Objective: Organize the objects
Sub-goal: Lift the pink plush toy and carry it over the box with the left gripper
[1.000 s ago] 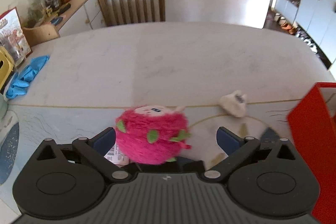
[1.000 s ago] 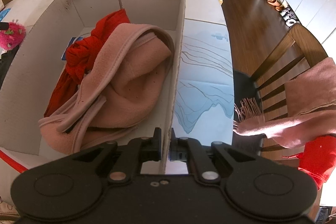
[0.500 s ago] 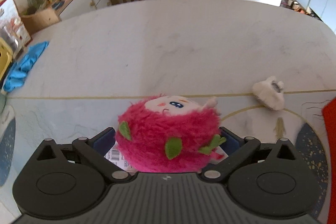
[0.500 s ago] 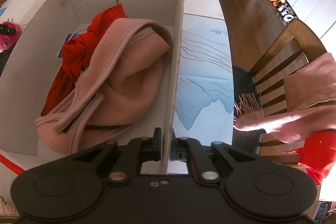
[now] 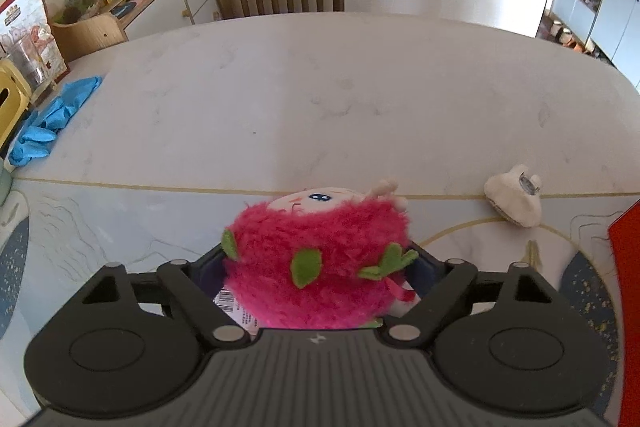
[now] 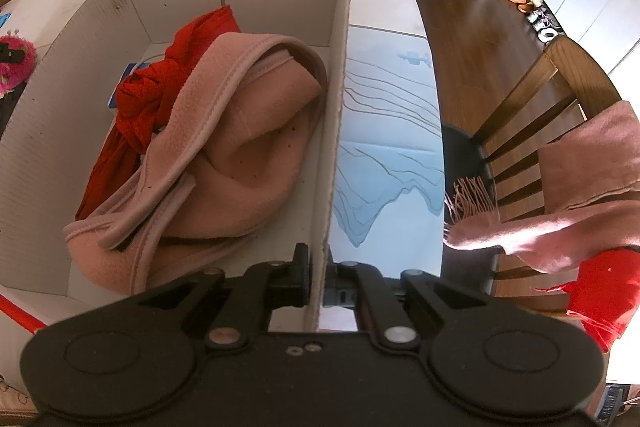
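1. Left tool (image 5: 320, 269): jaws standing wide and closing at this moment, with the pink plush toy (image 5: 318, 263) sitting between them. The plush fills the gap from one pad to the other; whether the pads are pressing into its fur cannot be told.
2. Pink plush toy: round, shaggy, with green felt leaves and a pale face pointing away from the tool; resting on the desk (image 5: 320, 99), with a white barcode tag (image 5: 234, 305) showing under it near the tool's left finger.
3. Small white object (image 5: 514, 201): lying on the desk ahead and to the right of the left tool, well apart from it.
4. Blue cloth (image 5: 52, 119): lying far out to the left of the left tool, at the desk's edge.
5. Right tool (image 6: 318, 277): jaws fully closed, pinching the right-hand wall of the white cardboard box (image 6: 340, 75) between its pads.
6. White cardboard box: open-topped with red trim, extending ahead and to the left of the right tool; holding a pink fleece garment (image 6: 240, 155) and a red garment (image 6: 160, 95) beyond it.
7. Wooden chair (image 6: 540, 107): standing to the right of the right tool, beside the desk, draped with a pink scarf (image 6: 560, 207).
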`<state>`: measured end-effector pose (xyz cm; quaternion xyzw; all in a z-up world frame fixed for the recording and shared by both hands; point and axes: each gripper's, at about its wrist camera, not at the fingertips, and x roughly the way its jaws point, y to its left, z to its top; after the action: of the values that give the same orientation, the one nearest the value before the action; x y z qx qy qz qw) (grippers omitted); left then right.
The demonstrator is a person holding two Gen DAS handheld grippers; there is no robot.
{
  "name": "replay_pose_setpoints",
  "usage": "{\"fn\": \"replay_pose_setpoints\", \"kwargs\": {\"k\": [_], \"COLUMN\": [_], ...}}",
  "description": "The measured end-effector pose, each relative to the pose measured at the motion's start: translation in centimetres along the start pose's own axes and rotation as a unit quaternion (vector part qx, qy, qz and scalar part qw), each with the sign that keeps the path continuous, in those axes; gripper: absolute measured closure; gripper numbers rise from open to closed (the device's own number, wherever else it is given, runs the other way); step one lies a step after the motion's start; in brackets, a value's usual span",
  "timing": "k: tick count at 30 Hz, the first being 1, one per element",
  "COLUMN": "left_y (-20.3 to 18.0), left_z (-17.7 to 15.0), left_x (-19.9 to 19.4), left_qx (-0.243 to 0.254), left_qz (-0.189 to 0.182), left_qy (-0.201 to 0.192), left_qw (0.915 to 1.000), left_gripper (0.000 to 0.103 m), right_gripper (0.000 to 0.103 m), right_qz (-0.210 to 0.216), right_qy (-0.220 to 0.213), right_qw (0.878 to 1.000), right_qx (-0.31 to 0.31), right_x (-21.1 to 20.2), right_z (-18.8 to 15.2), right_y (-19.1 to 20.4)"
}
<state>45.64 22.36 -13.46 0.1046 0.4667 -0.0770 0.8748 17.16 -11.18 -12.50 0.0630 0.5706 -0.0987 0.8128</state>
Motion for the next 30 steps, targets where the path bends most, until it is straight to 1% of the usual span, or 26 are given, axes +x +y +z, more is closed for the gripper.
{"fn": "replay_pose_setpoints", "kwargs": {"k": [4, 10, 17, 20, 23, 26, 30], "left_y": [0.2, 0.7, 0.4, -0.3, -1.6, -3.1, -5.7], "left_z": [-0.2, -0.6, -1.2, -1.4, -1.6, -1.7, -1.7], "left_x": [-0.6, -2.0, -5.5, -7.4, -9.7, -11.9, -14.2], "left_qx": [0.001, -0.005, -0.006, 0.004, 0.02, 0.027, 0.056], "left_qz": [0.002, -0.006, -0.031, -0.057, -0.075, -0.108, -0.141], "left_qy": [-0.007, -0.017, -0.027, -0.034, -0.057, -0.073, -0.086], "left_qw": [1.0, 0.9998, 0.9991, 0.9978, 0.9954, 0.9912, 0.9847], "left_gripper": [0.021, 0.022, 0.022, 0.022, 0.022, 0.022, 0.022], "right_gripper": [0.1, 0.1, 0.1, 0.1, 0.1, 0.099, 0.099], "right_qz": [0.0, 0.002, 0.005, 0.006, 0.007, 0.007, 0.007], "right_qy": [-0.002, -0.006, -0.009, -0.012, -0.016, -0.02, -0.021], "right_qw": [1.0, 1.0, 1.0, 1.0, 1.0, 1.0, 1.0], "right_qx": [-0.001, -0.001, -0.001, -0.002, -0.002, -0.002, -0.003], "right_x": [-0.2, -0.4, -0.7, -0.8, -0.9, -1.1, -1.1], "right_z": [0.0, -0.1, -0.1, -0.1, 0.0, 0.1, 0.1], "right_y": [0.1, 0.1, 0.0, 0.0, 0.0, 0.0, 0.0]}}
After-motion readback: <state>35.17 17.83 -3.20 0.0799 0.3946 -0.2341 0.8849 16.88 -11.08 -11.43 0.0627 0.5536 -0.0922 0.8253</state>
